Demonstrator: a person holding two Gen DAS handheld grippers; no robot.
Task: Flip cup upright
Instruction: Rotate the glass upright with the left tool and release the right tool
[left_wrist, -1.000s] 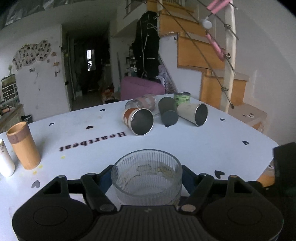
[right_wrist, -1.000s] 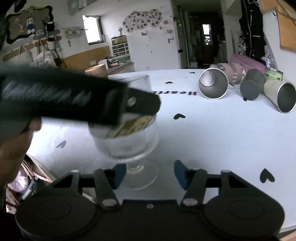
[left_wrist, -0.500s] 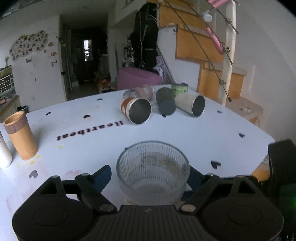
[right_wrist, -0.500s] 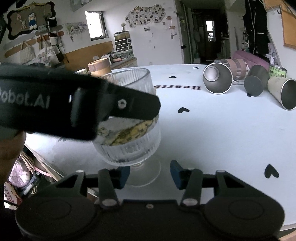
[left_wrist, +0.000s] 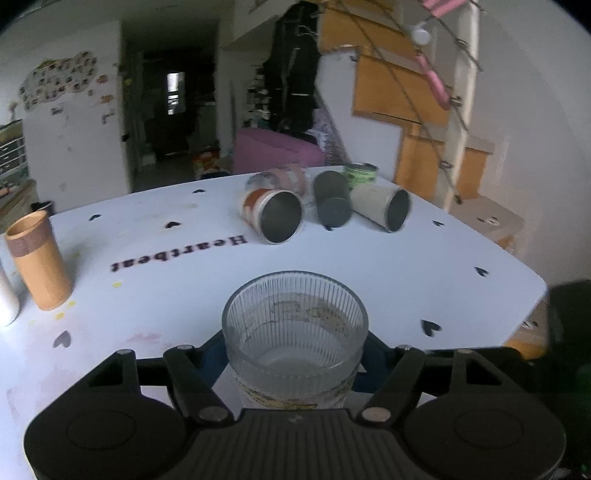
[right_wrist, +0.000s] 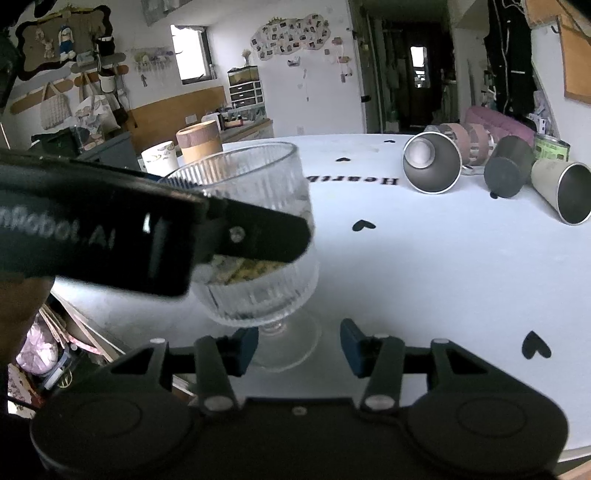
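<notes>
Gripping the upright glass cup (left_wrist: 295, 332) level, the left tool (left_wrist: 295, 354) holds its bowl; right tool (right_wrist: 295, 345) wide beside the stem.

Item: ribbed clear glass cup (left_wrist: 295, 332) (right_wrist: 255, 236), footed, short stem
Marking: yellowish printed band around bowl
Contents: cannot tell
Pose: upright, mouth up
Location: near table edge, foot on white tabletop

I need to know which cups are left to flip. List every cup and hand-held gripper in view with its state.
Ribbed glass goblet: upright, foot on table.
Left hand-held gripper: shut on goblet bowl.
Right hand-held gripper: open, astride goblet foot.
Steel cup with orange band: on its side.
Dark cup: on its side.
Cream cup: on its side.
Pink-banded cup: on its side.
Bamboo cup: upright.
</notes>
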